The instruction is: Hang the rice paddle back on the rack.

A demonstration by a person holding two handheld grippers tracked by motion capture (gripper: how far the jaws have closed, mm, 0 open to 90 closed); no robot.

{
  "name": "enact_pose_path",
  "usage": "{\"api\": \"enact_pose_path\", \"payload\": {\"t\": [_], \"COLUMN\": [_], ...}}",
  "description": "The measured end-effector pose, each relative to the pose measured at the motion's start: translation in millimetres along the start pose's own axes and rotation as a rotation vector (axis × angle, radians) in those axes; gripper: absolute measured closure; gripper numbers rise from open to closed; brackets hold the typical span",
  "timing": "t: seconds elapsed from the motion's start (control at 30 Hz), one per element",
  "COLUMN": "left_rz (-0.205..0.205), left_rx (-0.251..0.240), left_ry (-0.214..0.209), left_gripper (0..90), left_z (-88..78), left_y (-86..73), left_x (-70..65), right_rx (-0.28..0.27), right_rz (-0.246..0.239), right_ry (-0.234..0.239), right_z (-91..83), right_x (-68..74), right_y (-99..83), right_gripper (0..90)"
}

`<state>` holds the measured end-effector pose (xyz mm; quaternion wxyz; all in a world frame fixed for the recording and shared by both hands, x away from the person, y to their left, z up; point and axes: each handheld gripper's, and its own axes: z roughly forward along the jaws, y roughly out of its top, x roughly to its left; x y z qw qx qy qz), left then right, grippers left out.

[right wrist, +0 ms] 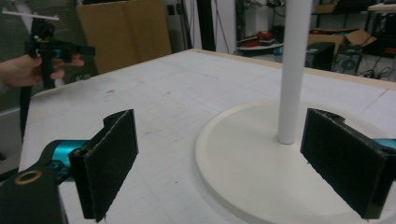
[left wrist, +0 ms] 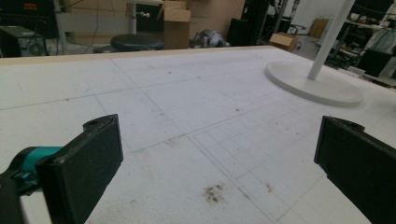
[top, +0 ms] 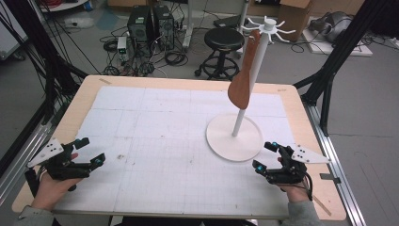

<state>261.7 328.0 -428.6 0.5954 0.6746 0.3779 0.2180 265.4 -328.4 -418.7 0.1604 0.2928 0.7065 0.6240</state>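
A white stand with a round base (top: 234, 137) and an upright pole (top: 254, 70) rises right of the table's middle. A brown wooden paddle-shaped piece (top: 244, 77) hangs from the hooks at its top (top: 269, 26). My left gripper (top: 90, 152) rests open near the table's front left corner, nothing between its jaws. Just right of the base, my right gripper (top: 265, 156) is open and empty. In the right gripper view the base (right wrist: 243, 154) and pole (right wrist: 294, 70) stand close ahead between the jaws (right wrist: 224, 168). The left gripper view shows bare board and the base (left wrist: 313, 84) far right.
A white gridded sheet (top: 179, 141) covers the wooden table (top: 75, 103). A black stool (top: 223, 40), computer boxes (top: 150, 23) and cables sit on the floor beyond the far edge. Black frame legs (top: 329, 70) stand at the right side.
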Motion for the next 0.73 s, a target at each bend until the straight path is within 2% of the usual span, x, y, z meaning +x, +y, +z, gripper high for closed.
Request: {"api": "enact_pose_path", "payload": {"t": [0.03,0.1,0.2,0.23,0.27,0.3,0.37,0.53,0.63,0.73], "left_rz": [0.005,0.014,0.033,0.033,0.035,0.037,0.046,0.064,0.066,0.06], "left_rx": [-0.002,-0.005,-0.011,-0.011,-0.012,-0.011,-0.011,-0.021,-0.026,-0.031], "left_ry": [0.011,0.023,0.048,0.048,0.054,0.059,0.067,0.085,0.088,0.091], "left_gripper": [1.7,1.7,1.7,1.7,1.7,1.7,1.7,1.7,1.7,1.7], "left_z": [0.0,0.0,0.6,0.6,1.2,1.6,2.3,1.3,-1.0,-2.8], "left_y": [-0.3,0.1,1.0,1.0,0.9,0.9,1.0,2.2,1.8,0.5], "left_x": [-0.7,-2.2,-5.5,-5.5,-6.3,-7.0,-8.5,-13.7,-16.0,-15.9], "right_rx": [-0.005,-0.006,-0.029,-0.029,-0.059,-0.059,-0.087,-0.103,-0.103,-0.105], "right_rz": [0.004,0.002,0.028,0.028,0.049,0.049,0.078,0.087,0.081,0.073], "right_ry": [-0.029,-0.038,-0.09,-0.09,-0.115,-0.115,-0.149,-0.229,-0.249,-0.242], "right_z": [-2.3,-3.5,-13.2,-13.2,-20.2,-20.2,-27.8,-44.7,-51.0,-51.2], "right_x": [-1.1,-1.7,-4.4,-4.4,-8.3,-8.3,-11.1,-16.2,-16.8,-15.0], "right_y": [-0.3,-0.3,-1.9,-1.9,-3.6,-3.6,-6.0,-11.8,-13.7,-13.2], "right_gripper": [9.8,9.8,9.8,9.8,9.8,9.8,9.8,9.8,9.8,9.8]}}
